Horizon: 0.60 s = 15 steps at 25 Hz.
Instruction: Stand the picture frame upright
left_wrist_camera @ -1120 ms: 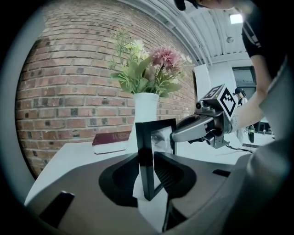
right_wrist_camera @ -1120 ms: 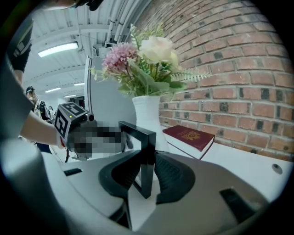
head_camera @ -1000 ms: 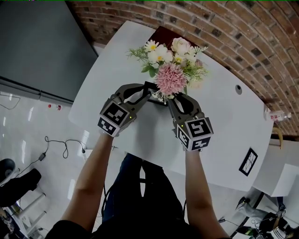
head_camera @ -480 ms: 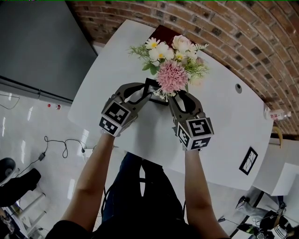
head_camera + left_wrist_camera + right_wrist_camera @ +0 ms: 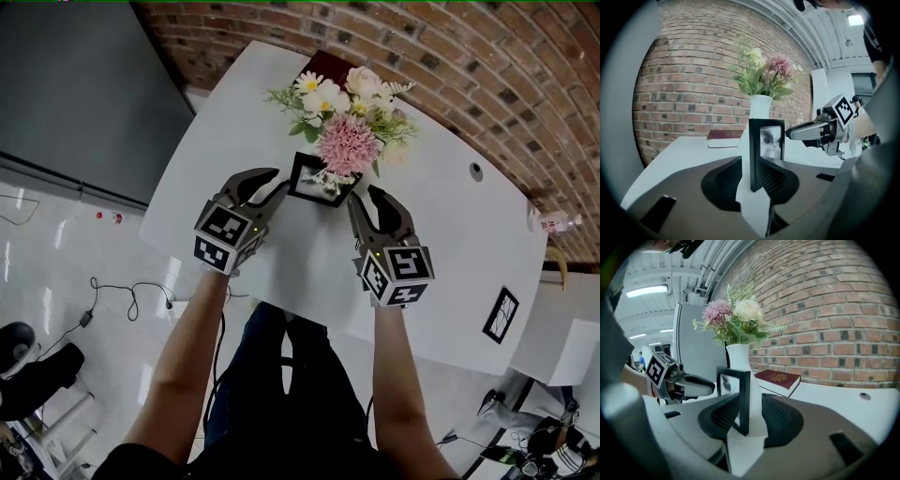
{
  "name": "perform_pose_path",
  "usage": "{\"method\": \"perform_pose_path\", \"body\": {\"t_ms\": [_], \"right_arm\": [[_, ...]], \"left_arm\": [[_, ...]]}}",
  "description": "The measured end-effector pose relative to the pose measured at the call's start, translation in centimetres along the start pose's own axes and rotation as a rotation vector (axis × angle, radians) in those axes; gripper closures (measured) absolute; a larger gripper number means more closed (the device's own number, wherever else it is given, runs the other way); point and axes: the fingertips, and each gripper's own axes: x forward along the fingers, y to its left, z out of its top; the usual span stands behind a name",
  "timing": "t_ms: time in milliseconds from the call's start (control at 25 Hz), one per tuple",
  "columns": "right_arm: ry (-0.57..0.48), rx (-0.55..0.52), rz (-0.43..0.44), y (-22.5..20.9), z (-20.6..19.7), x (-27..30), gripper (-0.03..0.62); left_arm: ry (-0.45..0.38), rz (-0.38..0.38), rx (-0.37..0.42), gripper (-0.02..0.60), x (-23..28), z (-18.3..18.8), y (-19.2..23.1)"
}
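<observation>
Both grey: left hand-held gripper (image 5: 278,181) and right hand-held gripper (image 5: 364,197). Curved jaws, ribbed dark pads (image 5: 769,176), black-and-white marker cubes (image 5: 225,239) noted. Dark clothing (image 5: 281,394) worn.

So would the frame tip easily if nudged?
Probably tippy: the frame stands upright on a thin bottom edge, and no stand is visible. Likely stiff and fairly light: its black border is slim and straight. A push backward might knock it into the vase behind.

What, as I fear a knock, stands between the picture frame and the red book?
The white vase of flowers; head view and right gripper view show it.
</observation>
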Motion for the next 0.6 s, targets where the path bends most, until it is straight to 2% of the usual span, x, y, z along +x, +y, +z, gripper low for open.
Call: {"method": "perform_pose_path", "body": {"t_ms": [80,160,280,400,600], "right_arm": [[-0.001,0.007,-0.002,0.3,-0.2,-0.6,0.442],[-0.006,0.008,-0.003,0.8,-0.4,-1.2,0.496],[-0.005,-0.016,-0.011,2.1,-0.4,-2.2,0.544],[-0.028,-0.018,-0.007,3.6,-0.1,-3.1,0.588],[-0.144,0.051,0.001,5.7,1.2,-5.3,0.588]], "left_arm": [[-0.014,0.003,-0.001,0.5,-0.7,0.1,-0.1],[-0.028,0.004,-0.01,0.537,-1.5,0.3,-0.2],[-0.042,-0.009,-0.028,0.58,-2.6,0.5,-0.9],[-0.036,-0.044,-0.032,0.58,-3.4,0.3,-2.1],[-0.083,-0.104,-0.029,0.58,-5.0,1.1,-3.9]]}}
